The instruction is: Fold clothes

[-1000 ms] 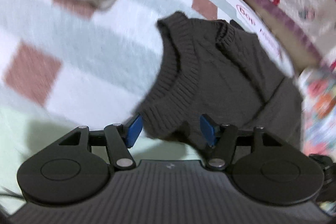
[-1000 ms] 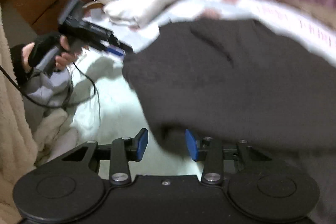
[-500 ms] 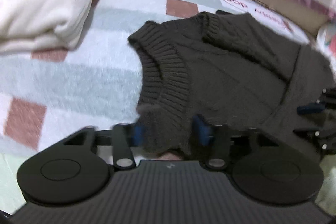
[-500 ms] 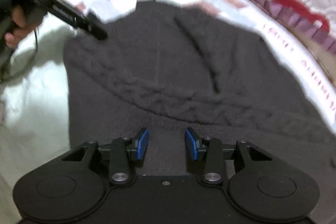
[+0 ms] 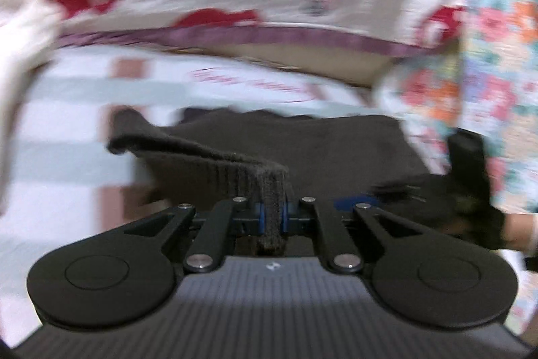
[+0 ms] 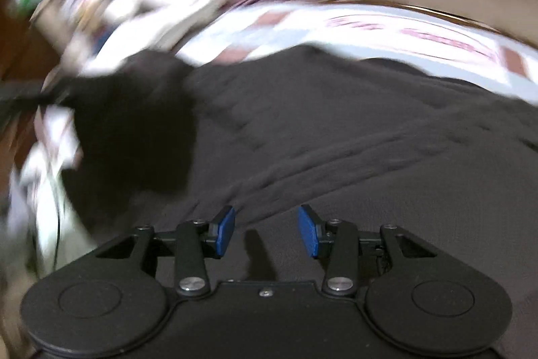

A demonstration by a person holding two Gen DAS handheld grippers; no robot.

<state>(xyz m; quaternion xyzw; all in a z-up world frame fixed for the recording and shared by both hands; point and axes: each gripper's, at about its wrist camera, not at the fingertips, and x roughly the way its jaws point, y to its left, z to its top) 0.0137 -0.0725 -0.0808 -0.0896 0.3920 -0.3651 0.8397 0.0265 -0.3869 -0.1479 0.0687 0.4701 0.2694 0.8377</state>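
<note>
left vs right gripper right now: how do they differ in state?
The left gripper is shut on the ribbed edge of the dark knit sweater; the right gripper is open with nothing between its pads. The left one holds that edge lifted off the checked bedcover; the right one hovers over sweater fabric lying flat. Both have blue pads and point at the same sweater.

Red lettering on the checked blanket (image 5: 255, 83), too blurred to read, no other legible text

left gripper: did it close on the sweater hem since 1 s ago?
Yes. The left gripper is now shut on the dark sweater; the ribbed hem is raised above the checked blanket.
</note>
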